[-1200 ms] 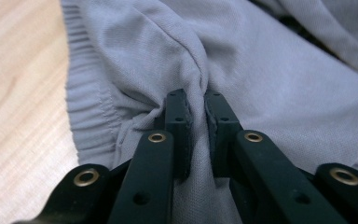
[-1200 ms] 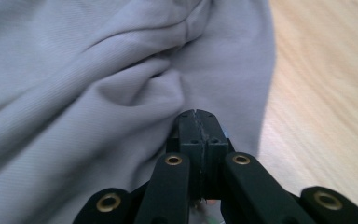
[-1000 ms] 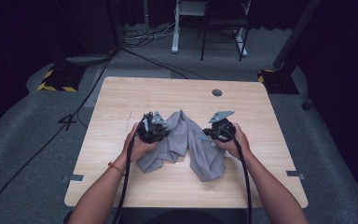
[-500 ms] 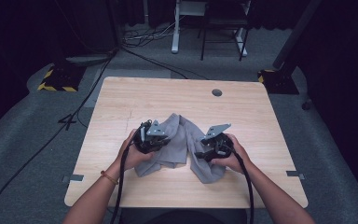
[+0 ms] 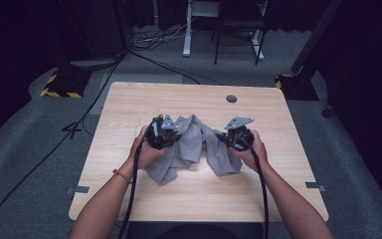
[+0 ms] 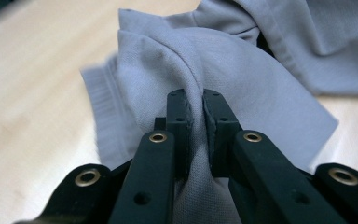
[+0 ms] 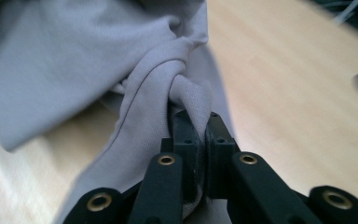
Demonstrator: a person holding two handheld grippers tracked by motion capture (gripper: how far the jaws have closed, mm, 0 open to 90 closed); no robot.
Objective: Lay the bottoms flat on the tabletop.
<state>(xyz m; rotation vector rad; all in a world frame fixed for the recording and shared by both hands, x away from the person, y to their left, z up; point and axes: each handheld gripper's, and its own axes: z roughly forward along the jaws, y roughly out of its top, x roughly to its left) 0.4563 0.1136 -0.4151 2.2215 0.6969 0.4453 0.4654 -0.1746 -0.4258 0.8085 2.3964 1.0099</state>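
Note:
A crumpled grey cloth (image 5: 194, 144) lies mid-table and is bunched up between my two grippers. My left gripper (image 5: 171, 137) is at the cloth's left side. In the left gripper view its jaws (image 6: 194, 100) are shut on a ridge of the cloth (image 6: 242, 79). My right gripper (image 5: 226, 137) is at the cloth's right side. Its jaws (image 7: 196, 121) have just been closing and now pinch a twisted fold of the cloth (image 7: 74, 56). Both pinched parts are lifted a little, and the rest droops onto the table.
The light wooden table (image 5: 129, 104) has a round cable hole (image 5: 231, 98) near its far right. Bare wood surrounds the cloth. Cables trail from both grippers over the near edge. Beyond the table is dark floor with stands and cables.
Half a second ago both hands sat lower and nearer the front edge. They have since moved back up and away with the cloth. The cloth's middle is now more bunched and raised.

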